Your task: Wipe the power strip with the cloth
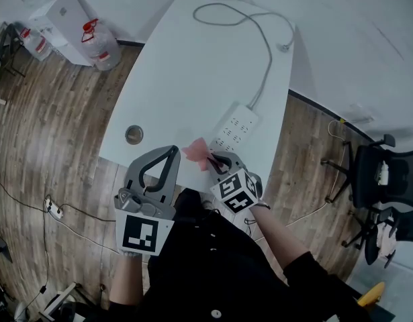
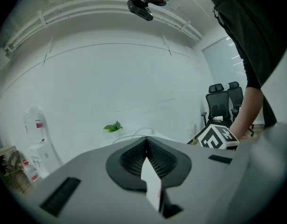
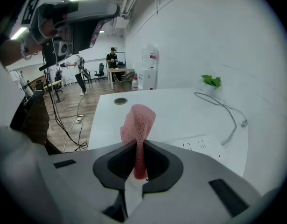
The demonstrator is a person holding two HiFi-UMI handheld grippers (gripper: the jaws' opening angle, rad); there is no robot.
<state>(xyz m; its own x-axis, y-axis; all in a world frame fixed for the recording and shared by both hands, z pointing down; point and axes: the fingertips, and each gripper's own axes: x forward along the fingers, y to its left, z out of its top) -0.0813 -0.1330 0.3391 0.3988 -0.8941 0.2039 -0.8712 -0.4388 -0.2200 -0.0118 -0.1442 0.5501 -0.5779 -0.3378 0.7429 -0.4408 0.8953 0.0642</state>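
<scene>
cloth [image 1: 195,151], pink, knitted: pinched between the jaws of the right tool [image 1: 209,158], free end standing up above them, just beside the near end of the power strip [image 1: 235,127]. power strip: white, lying flat on the white surface [image 1: 193,66], grey cable [image 1: 263,39] looping away from its far end. left tool [image 1: 171,151]: jaws together, nothing between them, held at the surface's near edge, left of the right tool.
</scene>
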